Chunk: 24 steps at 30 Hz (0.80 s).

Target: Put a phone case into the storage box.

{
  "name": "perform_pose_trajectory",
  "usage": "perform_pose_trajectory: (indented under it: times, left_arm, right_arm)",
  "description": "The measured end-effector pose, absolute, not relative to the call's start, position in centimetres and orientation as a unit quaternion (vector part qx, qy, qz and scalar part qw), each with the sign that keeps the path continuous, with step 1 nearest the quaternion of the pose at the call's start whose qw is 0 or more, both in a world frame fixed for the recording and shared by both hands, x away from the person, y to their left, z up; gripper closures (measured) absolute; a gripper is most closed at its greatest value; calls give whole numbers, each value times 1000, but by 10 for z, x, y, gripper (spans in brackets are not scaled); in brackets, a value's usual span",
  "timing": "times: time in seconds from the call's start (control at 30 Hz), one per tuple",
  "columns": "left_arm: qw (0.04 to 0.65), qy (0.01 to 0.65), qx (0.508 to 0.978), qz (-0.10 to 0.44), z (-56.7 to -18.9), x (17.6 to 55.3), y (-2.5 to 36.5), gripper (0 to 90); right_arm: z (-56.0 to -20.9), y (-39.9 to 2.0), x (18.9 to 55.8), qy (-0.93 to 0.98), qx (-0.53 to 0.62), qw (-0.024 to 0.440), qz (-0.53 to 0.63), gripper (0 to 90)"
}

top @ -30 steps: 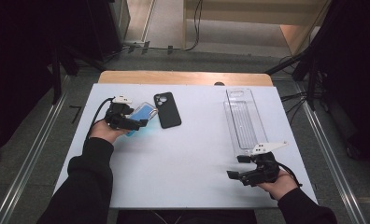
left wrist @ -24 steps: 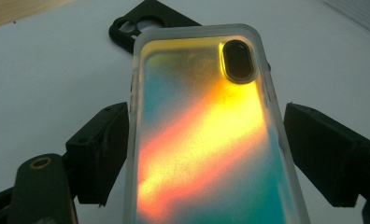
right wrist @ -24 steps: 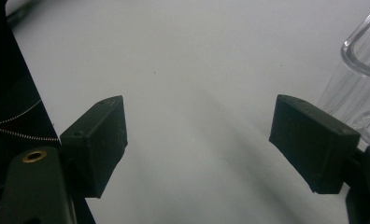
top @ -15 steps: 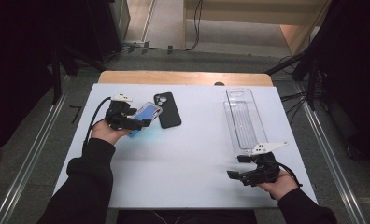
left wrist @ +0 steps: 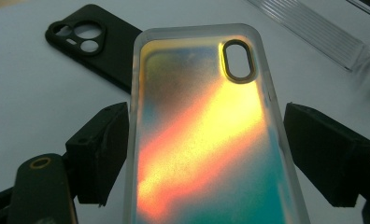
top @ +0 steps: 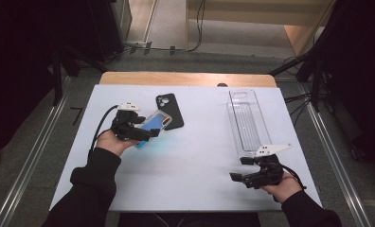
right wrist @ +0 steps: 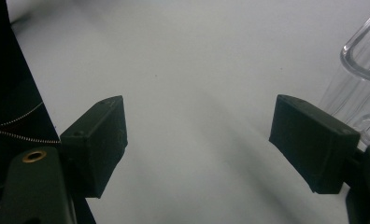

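High view is showing a white matte table (top: 185,156) running across the middle of the frame. At centre left, the left gripper (top: 145,130) is sitting in a person's hand (top: 111,142), and an iridescent phone case (top: 151,124) is lying between its jaws, its long axis slanting toward the upper right. Left gripper view is showing that case (left wrist: 206,140) close up: a glossy rounded rectangle with a frosted clear rim, shimmering yellow, orange and teal, its oval camera cutout pointing toward the top of the frame. The left jaw is sitting at the case's edge, while the right jaw is standing slightly apart from it, so the jaws are bracketing the case rather than squeezing it, and whether the left one is actually touching cannot be told. Just to the upper right of it, a matte black phone case (top: 170,109) is lying flat, its round camera holes toward the top of the frame. Farther right, a long clear ribbed plastic tray (top: 246,120) is lying lengthwise up the frame. At lower right, the right gripper (top: 238,170) is hovering with its jaws spread wide and gripping nothing. No writing is readable anywhere
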<state>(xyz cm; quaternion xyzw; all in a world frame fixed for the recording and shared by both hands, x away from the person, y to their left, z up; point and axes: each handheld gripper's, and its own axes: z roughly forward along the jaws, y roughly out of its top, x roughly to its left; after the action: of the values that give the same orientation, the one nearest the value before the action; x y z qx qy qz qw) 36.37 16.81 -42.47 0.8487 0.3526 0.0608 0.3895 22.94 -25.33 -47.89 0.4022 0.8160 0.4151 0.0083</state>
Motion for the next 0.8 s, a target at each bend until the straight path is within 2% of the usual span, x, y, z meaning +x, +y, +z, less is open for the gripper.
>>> perform_pose_trajectory:
  times: [0.8]
  left_arm:
    - [400,355,845,21,-434,316,131,174]
  right_arm:
    - [-478,-252,229,817,393,20,422,179]
